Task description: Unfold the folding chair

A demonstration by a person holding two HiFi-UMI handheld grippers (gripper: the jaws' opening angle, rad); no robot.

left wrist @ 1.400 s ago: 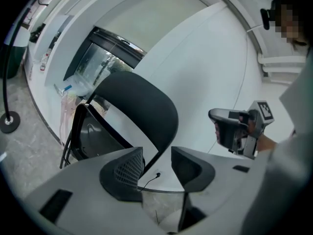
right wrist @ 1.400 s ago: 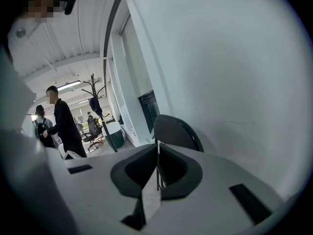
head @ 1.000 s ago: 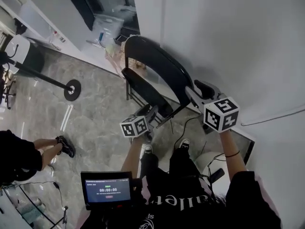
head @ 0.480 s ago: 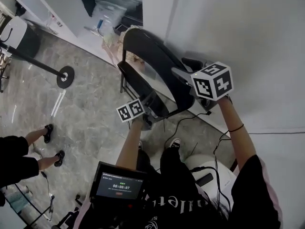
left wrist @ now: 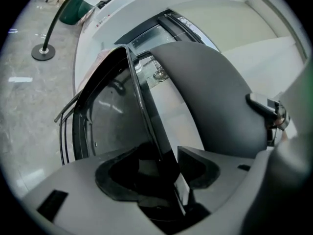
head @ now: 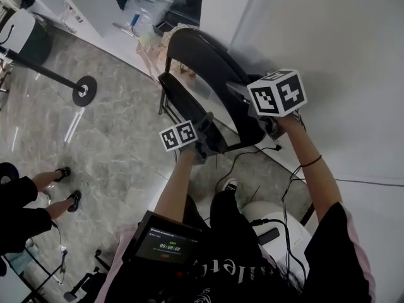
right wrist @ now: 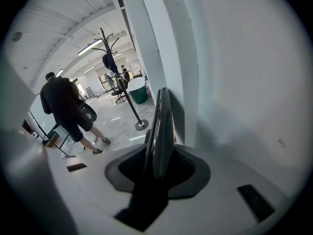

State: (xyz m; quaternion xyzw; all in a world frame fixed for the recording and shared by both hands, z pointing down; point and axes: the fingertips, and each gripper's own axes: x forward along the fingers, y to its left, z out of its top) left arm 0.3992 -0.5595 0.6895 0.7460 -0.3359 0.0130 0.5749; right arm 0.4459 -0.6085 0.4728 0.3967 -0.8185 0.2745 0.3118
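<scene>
Head view: the folding chair [head: 214, 68] stands folded on the floor [head: 113, 144] and leans on the white wall [head: 328, 43], its long axis running up and away from the person. The left claw [head: 207, 128] has just been opening; its jaws stand wide apart astride the seat edge [left wrist: 146, 116] without pressing it. The right claw [head: 240, 95], nearer the wall, has just been closing and looks clamped on the backrest rim [right wrist: 159, 126]. Unfolding likely means drawing the seat away from the backrest.

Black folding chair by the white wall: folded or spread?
Folded. The black folding chair stands against the white wall, its seat nearly flat against the backrest, with only a narrow gap.
</scene>
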